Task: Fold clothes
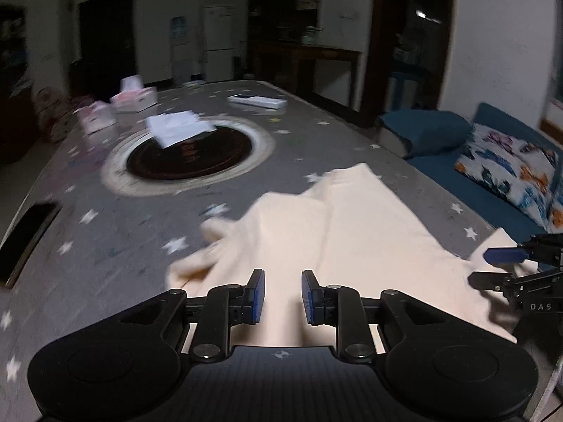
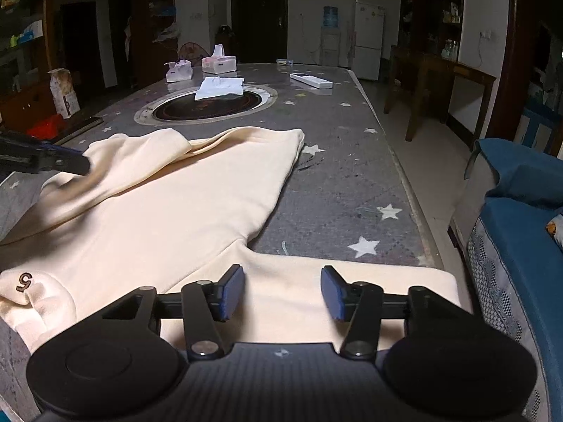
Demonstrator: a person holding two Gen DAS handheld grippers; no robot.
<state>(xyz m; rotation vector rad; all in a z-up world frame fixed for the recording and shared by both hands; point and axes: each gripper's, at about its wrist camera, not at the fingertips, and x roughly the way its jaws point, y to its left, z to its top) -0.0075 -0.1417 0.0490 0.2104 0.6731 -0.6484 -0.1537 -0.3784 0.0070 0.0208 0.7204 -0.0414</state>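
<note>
Blue-padded jaws of the right gripper (image 2: pixel 282 292) stand well apart above a sleeve of the cream fleece sweatshirt (image 2: pixel 169 207), nothing pinched between them; the cloth lies flat underneath. The left gripper (image 1: pixel 282 297) has its jaws parted by a narrower gap, also hovering over the cream fabric with no fold caught between the pads — though the left wrist view is smeared, so contact at the very tips is hard to rule out.

The sweatshirt is spread across the near end of the long grey star-printed tablecloth (image 2: pixel 337 176), one sleeve folded over the body, a small dark embroidered mark near its closest corner. That sleeve under the right gripper runs along the table's near edge, close to the rim.

Farther along the cloth sits a round dark inset hotplate with a pale ring (image 2: pixel 207 107), a white folded paper tissue pack (image 2: pixel 220 88) lying across its rim. Beyond are two pink-and-white tissue boxes (image 2: pixel 218 63) and a white remote control (image 2: pixel 311 80). A dark phone (image 1: pixel 26 237) lies near the table edge in the left wrist view.

Beside the table's right edge stands a blue upholstered sofa (image 2: pixel 517 190) with a butterfly-print cushion (image 1: pixel 506 165); a strip of bare floor separates them. The stretch of tablecloth between sweatshirt and hotplate is uncluttered. A white refrigerator (image 2: pixel 367 38) and dark wooden shelves line the dim far wall.
</note>
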